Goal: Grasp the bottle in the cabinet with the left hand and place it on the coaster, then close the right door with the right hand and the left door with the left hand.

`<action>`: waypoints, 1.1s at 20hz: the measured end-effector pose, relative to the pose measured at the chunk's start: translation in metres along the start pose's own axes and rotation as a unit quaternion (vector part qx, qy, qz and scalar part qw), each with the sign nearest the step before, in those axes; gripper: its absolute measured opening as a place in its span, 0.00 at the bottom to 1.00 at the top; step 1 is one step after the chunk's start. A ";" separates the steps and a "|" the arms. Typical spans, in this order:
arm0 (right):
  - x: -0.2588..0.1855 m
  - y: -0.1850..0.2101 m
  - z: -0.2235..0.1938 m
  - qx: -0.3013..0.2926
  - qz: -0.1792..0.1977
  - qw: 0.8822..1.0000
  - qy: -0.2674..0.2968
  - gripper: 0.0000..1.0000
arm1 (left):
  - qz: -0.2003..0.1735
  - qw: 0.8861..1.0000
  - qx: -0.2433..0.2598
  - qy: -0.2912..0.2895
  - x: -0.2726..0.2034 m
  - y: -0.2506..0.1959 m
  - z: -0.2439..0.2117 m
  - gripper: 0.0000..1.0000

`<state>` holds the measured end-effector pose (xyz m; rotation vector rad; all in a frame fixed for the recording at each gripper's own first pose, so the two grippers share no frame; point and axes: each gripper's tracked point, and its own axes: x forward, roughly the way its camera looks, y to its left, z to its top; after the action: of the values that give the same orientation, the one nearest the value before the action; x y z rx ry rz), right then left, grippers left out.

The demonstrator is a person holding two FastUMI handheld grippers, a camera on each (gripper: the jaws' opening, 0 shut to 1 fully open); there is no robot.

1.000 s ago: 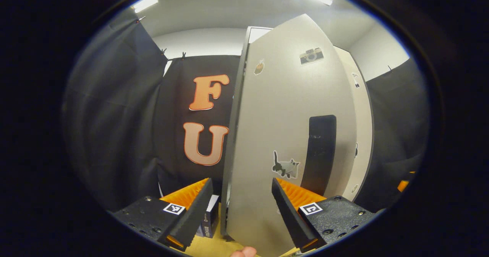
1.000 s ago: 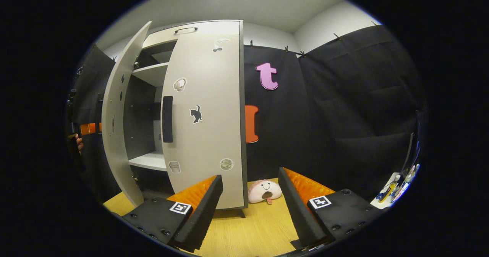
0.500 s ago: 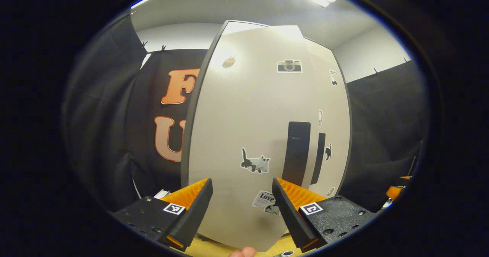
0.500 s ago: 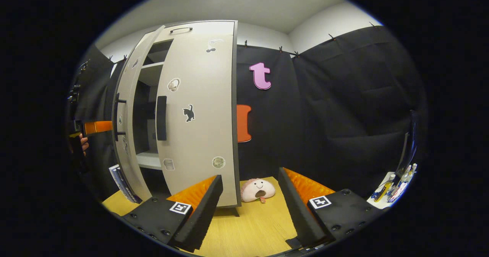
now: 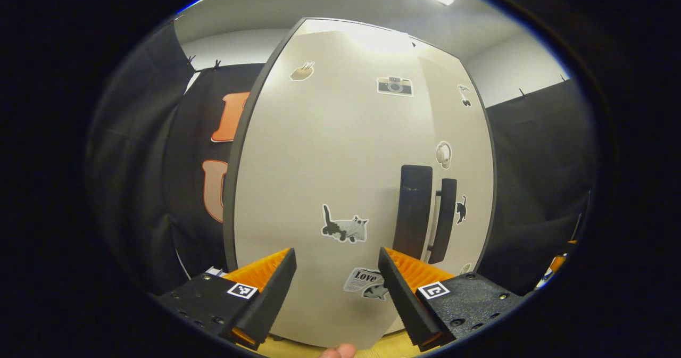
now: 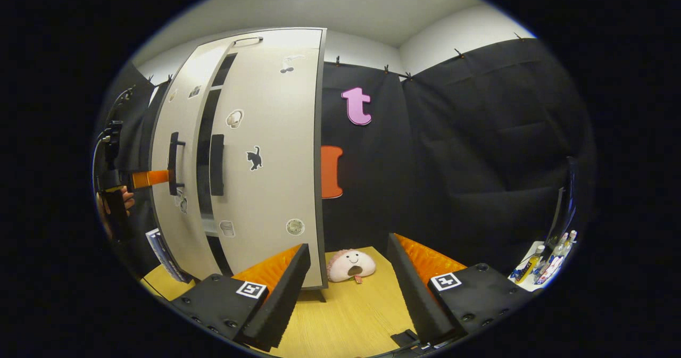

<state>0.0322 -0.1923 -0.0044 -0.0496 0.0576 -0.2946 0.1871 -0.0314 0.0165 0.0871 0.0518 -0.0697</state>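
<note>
Doors first: the left door (image 5: pixel 330 172) is right in front of the left gripper (image 5: pixel 336 281), very close. It is almost shut but not all the way. In the right gripper view a thin dark gap (image 6: pixel 204 150) shows between the left door (image 6: pixel 178 150) and the right door (image 6: pixel 266 150), top to bottom. So the next push likely goes straight ahead, twd the cabinet (image 6: pixel 234 41), to close that gap.

Left gripper is the near one. In the right gripper view its orange fingers (image 6: pixel 150 177) sit at the left door's handle (image 6: pixel 173 163), level w/ it; can't tell if they touch. A hand (image 6: pixel 114 204) holds it from behind. The right gripper (image 6: pixel 348 289) hangs well back from the cabinet, over the wood table (image 6: pixel 351 315), near the right door's lower corner.

Both grippers are spread wide w/ nothing between the fingers.

How the doors look: tall, flat, pale grey-white, dark edges, long way up & down. Each has a black upright bar handle (image 5: pixel 414 209) near the middle seam. Stickers on them: a grey cat (image 5: pixel 345 227), a camera (image 5: pixel 395 85), a small black cat (image 6: pixel 255 157). Right door looks flat against the cabinet, so prob done.

Bottle & coaster: can't spot them from here, so can't say where they sit. A pink plush toy (image 6: pixel 351 265) lies on the table by the cabinet's right corner, out of the way.
</note>
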 end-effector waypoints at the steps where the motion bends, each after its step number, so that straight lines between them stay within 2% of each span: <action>1: 0.001 -0.001 0.000 0.000 -0.001 1.000 0.000 0.97 | -0.001 1.000 0.003 -0.001 0.003 -0.001 -0.001 0.94; 3: 0.002 -0.002 -0.002 0.002 -0.005 1.000 0.001 0.97 | -0.002 1.000 0.011 -0.002 0.014 -0.005 -0.001 0.98; 4: 0.003 0.000 -0.002 0.003 -0.004 1.000 0.001 0.97 | -0.002 1.000 0.015 -0.002 0.017 -0.004 -0.002 0.91; 6: 0.004 0.002 -0.004 0.003 -0.004 1.000 0.003 0.97 | 0.000 1.000 0.018 -0.002 0.023 -0.005 -0.002 0.94; 13: -0.001 0.007 -0.002 0.008 0.000 1.000 0.001 0.97 | 0.007 1.000 0.010 0.010 0.032 -0.002 -0.013 0.94; 14: -0.003 0.008 -0.002 0.009 0.001 1.000 0.000 0.97 | 0.004 1.000 0.004 0.013 0.032 0.000 -0.017 0.91; 15: -0.004 0.009 -0.001 0.009 0.002 1.000 -0.001 0.97 | 0.001 1.000 -0.004 0.018 0.029 0.000 -0.022 0.94; 22: -0.013 0.017 0.001 0.014 0.012 1.000 -0.002 0.97 | 0.014 1.000 0.003 0.005 -0.014 0.022 -0.012 0.94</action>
<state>0.0249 -0.1724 -0.0041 -0.0217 0.0498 -0.2705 0.1739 -0.0079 0.0072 0.0949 0.0594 -0.0424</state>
